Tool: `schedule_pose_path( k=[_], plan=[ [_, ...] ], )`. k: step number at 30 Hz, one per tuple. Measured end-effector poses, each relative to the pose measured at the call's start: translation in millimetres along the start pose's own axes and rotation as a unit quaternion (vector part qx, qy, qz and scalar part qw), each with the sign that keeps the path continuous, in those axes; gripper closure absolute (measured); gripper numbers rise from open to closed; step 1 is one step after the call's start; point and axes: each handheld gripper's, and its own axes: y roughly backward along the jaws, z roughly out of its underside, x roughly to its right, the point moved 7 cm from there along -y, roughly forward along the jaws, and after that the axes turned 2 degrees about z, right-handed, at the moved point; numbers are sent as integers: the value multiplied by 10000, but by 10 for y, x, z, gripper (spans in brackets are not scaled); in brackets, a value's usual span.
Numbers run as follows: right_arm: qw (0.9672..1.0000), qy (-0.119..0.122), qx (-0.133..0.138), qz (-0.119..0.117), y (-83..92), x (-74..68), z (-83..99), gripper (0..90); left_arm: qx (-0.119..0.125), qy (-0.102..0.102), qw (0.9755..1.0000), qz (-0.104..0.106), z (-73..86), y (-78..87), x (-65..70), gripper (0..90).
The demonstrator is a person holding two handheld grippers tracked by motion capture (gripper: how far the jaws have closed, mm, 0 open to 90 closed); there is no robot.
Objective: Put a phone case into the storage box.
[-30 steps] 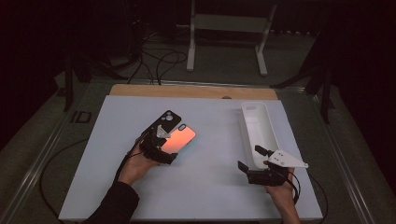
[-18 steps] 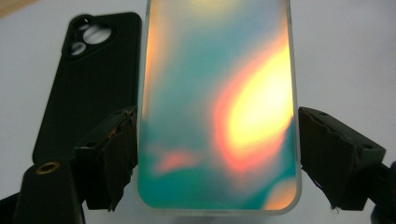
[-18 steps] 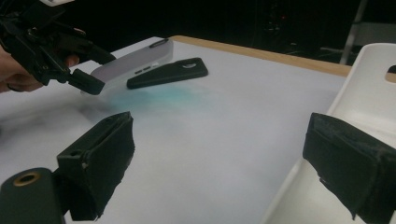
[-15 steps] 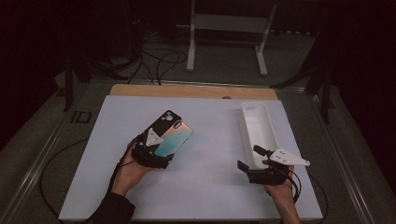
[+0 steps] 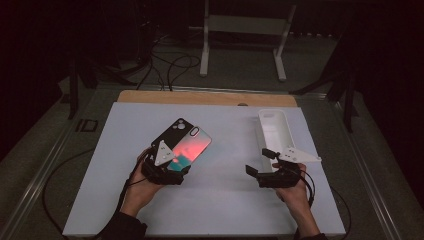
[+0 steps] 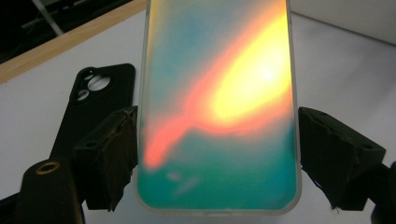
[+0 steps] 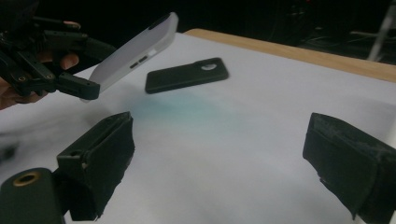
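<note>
Between the left tongs [image 6: 217,154], raised above the counter [image 5: 225,200], a glowing phone [image 6: 217,107] sits apparently clamped at its edges; the right tongs [image 7: 224,163] gape wide, holding nothing.

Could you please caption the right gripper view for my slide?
Open right gripper faces the left gripper lifting a phone above a black case.

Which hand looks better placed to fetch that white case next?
Probably the right: its claw is open and empty, beside the white case. The left claw is shut on the phone.
</note>
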Motion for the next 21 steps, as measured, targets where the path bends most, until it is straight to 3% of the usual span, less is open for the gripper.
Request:
schedule_pose_path(
  k=[8,9,10,17,21],
  plan=[
    [9996,62,-131,-249,-183,-153,-99,87,61,-74,9999,92,-39,-8,82,171],
    [9996,62,-131,-249,-183,-153,-99,87,112,-123,9997,154,-83,-20,162,171],
    [9992,51,-157,-375,-277,-236,-172,87,107,-146,9997,169,-91,-25,179,171],
    [9975,67,-303,-627,-463,-412,-278,87,133,-283,9991,283,-145,-61,319,171],
    [9962,-89,-392,-773,-579,-466,-318,101,150,-353,9987,338,-165,-66,379,171]
  ],
)
